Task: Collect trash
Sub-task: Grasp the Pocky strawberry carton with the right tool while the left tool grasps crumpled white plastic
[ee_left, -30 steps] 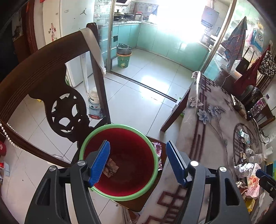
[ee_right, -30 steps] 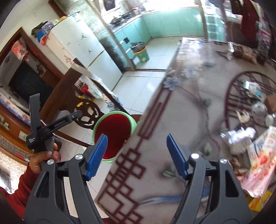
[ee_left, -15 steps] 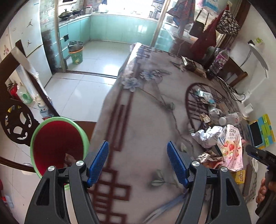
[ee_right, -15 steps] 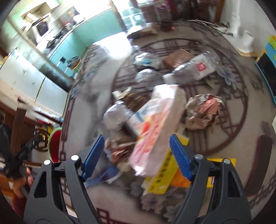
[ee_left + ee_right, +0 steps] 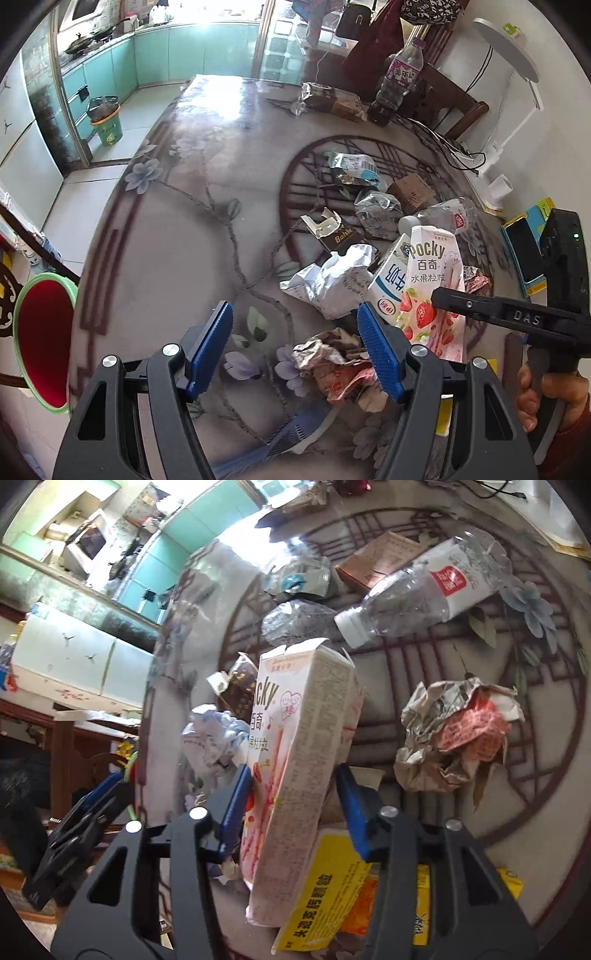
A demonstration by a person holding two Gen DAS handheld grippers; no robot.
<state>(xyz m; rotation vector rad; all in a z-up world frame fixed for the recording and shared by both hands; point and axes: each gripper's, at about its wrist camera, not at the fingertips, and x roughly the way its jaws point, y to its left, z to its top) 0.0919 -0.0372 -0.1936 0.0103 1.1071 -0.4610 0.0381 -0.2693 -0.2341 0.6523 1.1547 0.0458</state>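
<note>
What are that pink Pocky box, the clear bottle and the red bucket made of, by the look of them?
Pocky box: thin printed card, seemingly, with flat panels, folded edges and open flaps. Bottle: clear, thin plastic, see-through and dented, with a white cap. Bucket: probably smooth moulded plastic, red inside with a green rim.

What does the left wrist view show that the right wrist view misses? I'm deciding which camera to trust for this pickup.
Only the left wrist view shows the inside of the red bin off the table's edge, the upright purple-label bottle, and the left gripper open above a crumpled wrapper. Only the right wrist view shows the yellow box under the right gripper, whose blue pads sit on either side of the Pocky box; firm contact is unclear. Both show the Pocky box, the lying clear bottle and the white crumpled paper.
</note>
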